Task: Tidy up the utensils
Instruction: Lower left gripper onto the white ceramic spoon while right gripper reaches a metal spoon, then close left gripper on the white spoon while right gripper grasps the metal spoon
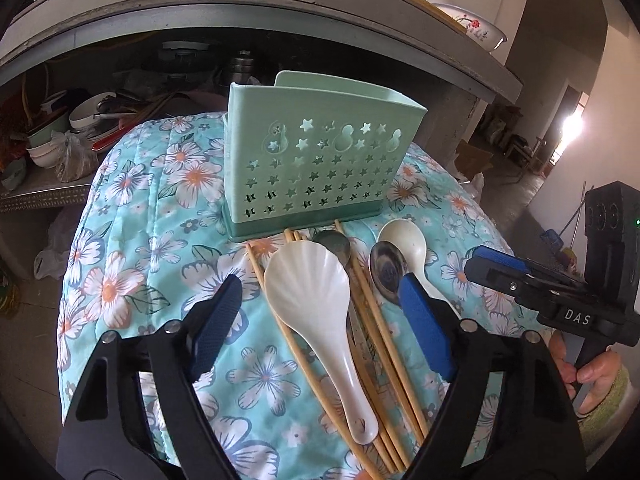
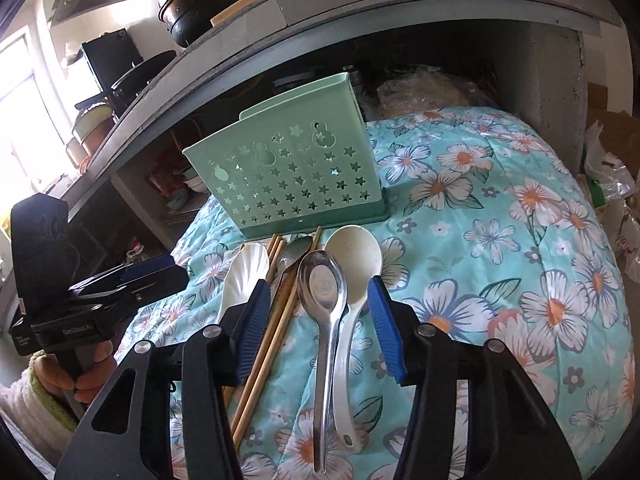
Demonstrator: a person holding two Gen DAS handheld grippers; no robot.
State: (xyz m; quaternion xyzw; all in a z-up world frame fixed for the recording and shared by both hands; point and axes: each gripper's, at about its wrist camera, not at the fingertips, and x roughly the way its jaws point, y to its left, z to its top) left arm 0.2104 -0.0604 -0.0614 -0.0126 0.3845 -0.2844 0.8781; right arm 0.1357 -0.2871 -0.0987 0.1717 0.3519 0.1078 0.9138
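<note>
Mint-green plastic, the star-punched holder (image 1: 320, 160) stood upright on the floral cloth (image 1: 152, 240), the utensils lying just before it. The left tool (image 1: 320, 312) hung released around the shell-shaped white spoon (image 1: 308, 292); the right tool (image 2: 320, 312) hung released around the steel spoon (image 2: 322, 284) and cream spoon (image 2: 354, 252), gripping neither.

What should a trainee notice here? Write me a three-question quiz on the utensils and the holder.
1. True or false: the mint-green holder already has utensils in it.
2. Which utensil lies between the left gripper's fingers? A) shell-shaped white spoon B) a fork C) a knife
3. Fill in: the metal spoon and the plain white spoon lie between the fingers of the ____ gripper.

Key:
1. False: no utensil shows in it; the spoons and chopsticks lie on the floral cloth in front of it.
2. A
3. right
</note>
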